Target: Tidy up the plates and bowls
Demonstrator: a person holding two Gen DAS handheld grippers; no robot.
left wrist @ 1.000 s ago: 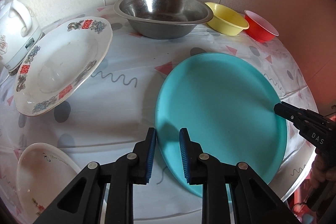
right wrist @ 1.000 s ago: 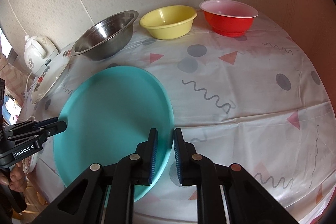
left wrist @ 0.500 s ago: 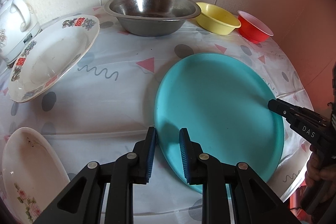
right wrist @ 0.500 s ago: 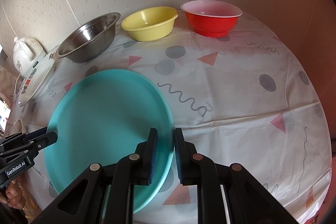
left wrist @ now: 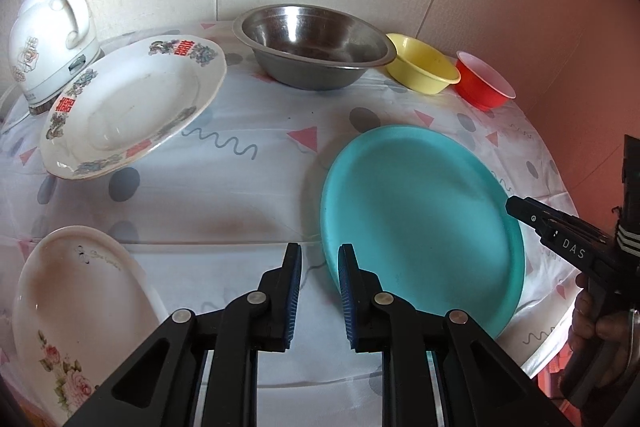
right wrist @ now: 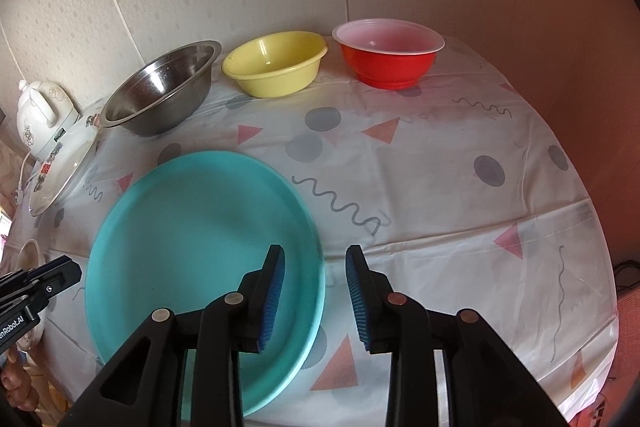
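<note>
Turquoise plate point(right wrist: 200, 247) lies with its rim between the right hand-held gripper's point(right wrist: 315, 291) opening jaws (untouched), left hand-held gripper point(left wrist: 319, 293) closing, empty, beside its edge.

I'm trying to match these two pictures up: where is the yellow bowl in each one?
Left wrist view: yellow bowl at upper right, between steel bowl and red bowl.
Right wrist view: yellow bowl at upper centre, between the same two.
Shared landmark: turquoise plate.
</note>
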